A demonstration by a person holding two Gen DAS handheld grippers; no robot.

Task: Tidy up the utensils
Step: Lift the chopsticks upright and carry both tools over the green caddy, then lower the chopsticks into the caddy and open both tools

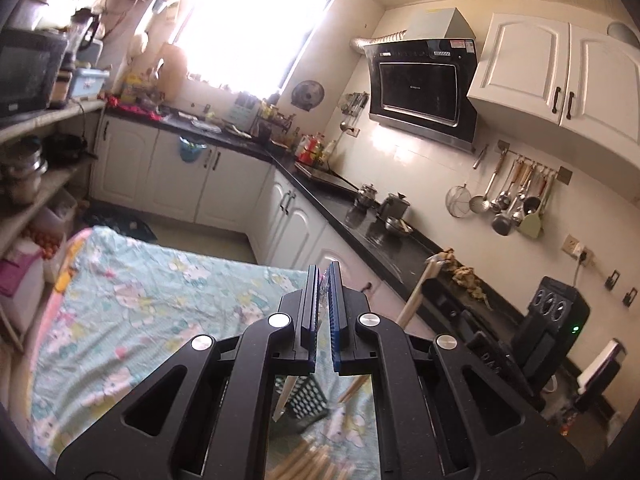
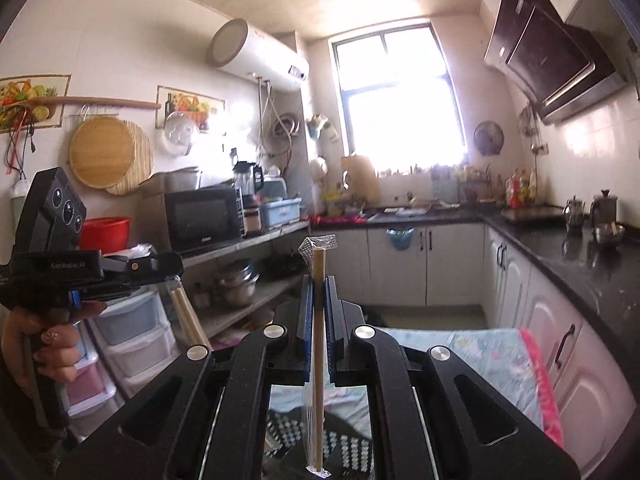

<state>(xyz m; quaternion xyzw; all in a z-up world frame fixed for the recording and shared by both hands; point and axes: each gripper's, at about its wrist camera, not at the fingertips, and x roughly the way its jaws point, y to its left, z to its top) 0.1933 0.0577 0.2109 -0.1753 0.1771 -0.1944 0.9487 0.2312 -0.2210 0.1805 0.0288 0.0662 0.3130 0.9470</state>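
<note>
Holding a wrapped chopstick pair (image 2: 318, 344) upright, the right hand-held gripper (image 2: 318, 292) pinches it above the black basket (image 2: 352, 450) while the left hand-held gripper (image 1: 324, 280) pinches another's wrapper – neither binned yet, more chopsticks (image 1: 308, 462) waiting on the bench (image 1: 132, 320).

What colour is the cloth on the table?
The cloth is light blue-green with white and pink flowers and a pink edge, shown best in the left wrist view.
</note>
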